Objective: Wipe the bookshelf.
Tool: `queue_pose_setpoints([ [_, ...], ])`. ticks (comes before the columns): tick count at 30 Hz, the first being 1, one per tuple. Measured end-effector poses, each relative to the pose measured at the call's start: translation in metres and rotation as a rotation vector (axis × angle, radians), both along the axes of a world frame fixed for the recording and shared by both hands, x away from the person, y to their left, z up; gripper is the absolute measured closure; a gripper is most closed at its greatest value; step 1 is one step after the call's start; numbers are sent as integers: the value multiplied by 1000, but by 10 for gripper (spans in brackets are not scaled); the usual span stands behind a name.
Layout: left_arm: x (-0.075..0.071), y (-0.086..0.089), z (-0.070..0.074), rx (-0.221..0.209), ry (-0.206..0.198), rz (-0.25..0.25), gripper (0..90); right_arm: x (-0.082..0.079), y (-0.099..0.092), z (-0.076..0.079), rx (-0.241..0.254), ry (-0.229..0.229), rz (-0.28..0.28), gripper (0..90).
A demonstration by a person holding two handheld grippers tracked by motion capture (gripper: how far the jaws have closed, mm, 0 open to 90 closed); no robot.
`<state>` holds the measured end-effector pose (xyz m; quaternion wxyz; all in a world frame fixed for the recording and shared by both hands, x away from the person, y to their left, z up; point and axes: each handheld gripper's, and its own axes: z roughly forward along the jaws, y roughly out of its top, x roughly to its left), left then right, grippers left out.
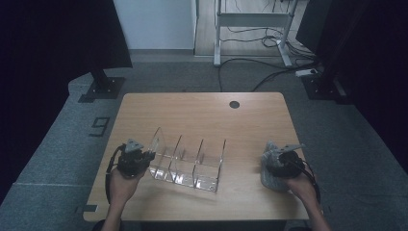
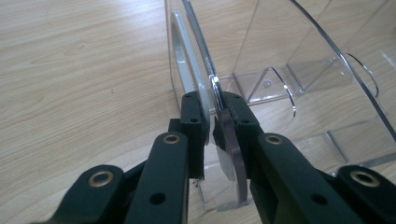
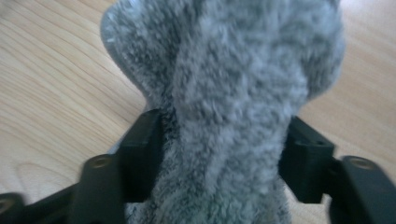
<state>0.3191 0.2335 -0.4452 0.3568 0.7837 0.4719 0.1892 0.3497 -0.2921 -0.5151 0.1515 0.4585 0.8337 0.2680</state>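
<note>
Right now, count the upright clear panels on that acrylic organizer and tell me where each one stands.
4. On the acrylic organizer, the upright panels run left to right: first clamped by the left gripper, second, third, fourth. Glare may hide more.

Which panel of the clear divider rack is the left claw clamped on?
The end panel at the left of the rack, nearest the left claw; the other upright panels stand free.

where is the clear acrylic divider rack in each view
High view: the clear acrylic divider rack stands left of centre on the light wooden table, its left end wall at the left gripper.
Left gripper view: centre to right, end wall pinched between the jaws.
Right gripper view: I can't find it; a grey fluffy cloth sits between the jaws.
Shared landmark: the table.
</note>
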Motion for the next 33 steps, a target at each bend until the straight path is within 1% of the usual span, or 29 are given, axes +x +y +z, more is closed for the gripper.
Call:
queue_pose_setpoints([
  [1, 0, 1, 0, -1, -1, 2, 800, 0, 1, -1, -2, 4, -8, 433],
  [2, 0, 2, 0, -5, -3, 0, 803, 1, 1, -2, -1, 14, -4, 475],
  [5, 1, 5, -1, -4, -8, 0, 812, 0, 2, -3, -12, 19, 0, 576],
  [8, 2, 7, -1, -4, -14, 5, 822, -2, 2, -1, -21, 16, 7, 643],
  [10, 2, 7, -2, -2, -18, 7, 827, -3, 2, 3, -15, 9, 6, 649],
  [11, 3, 7, -2, -1, -20, 8, 829, -4, 3, 5, -14, 8, 15, 649],
  [13, 3, 7, -2, 2, -23, 8, 833, -6, 5, 11, -5, -12, 21, 649],
  [16, 4, 8, -2, 4, -25, 6, 835, -8, 10, 21, 32, -35, 45, 649],
  [18, 4, 8, -2, 5, -27, 7, 835, -8, 15, 29, 46, -49, 64, 649],
  [22, 6, 9, -3, 1, -32, 2, 835, -9, 28, 43, 84, -81, 105, 648],
  [25, 6, 10, -3, -4, -35, 3, 831, -9, 38, 52, 106, -95, 136, 647],
  [27, 5, 10, -5, -8, -35, 3, 807, -9, 45, 57, 113, -105, 156, 645],
  [29, 3, 12, -7, -13, -36, 2, 762, -9, 52, 60, 123, -117, 173, 644],
  [33, 2, 15, -9, -36, -35, 10, 780, -7, 66, 64, 145, -126, 205, 643],
])
